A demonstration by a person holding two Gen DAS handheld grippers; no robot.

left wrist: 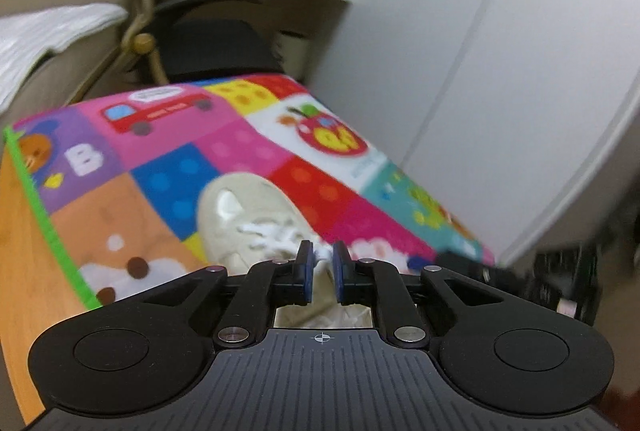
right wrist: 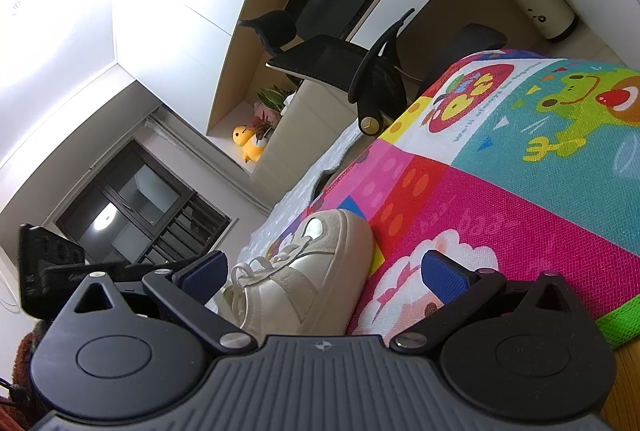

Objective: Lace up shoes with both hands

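A cream white sneaker point(left wrist: 244, 219) with white laces point(left wrist: 272, 237) lies on a colourful play mat point(left wrist: 168, 151). My left gripper point(left wrist: 320, 259) hovers just over the laces, its blue pads a narrow gap apart with a bit of white lace between them; whether they pinch it is unclear in the blur. In the right wrist view the sneaker point(right wrist: 316, 271) sits toe away, laces point(right wrist: 264, 267) loose. My right gripper point(right wrist: 324, 271) is wide open, its fingers either side of the shoe, holding nothing.
The mat point(right wrist: 520, 191) lies on a wooden floor point(left wrist: 24, 251). A black office chair point(right wrist: 340, 59), a desk, a white wardrobe point(left wrist: 500, 71), a bed point(left wrist: 52, 31) and a white bin point(right wrist: 546, 11) stand around. The left gripper's body point(right wrist: 52, 267) shows at the left.
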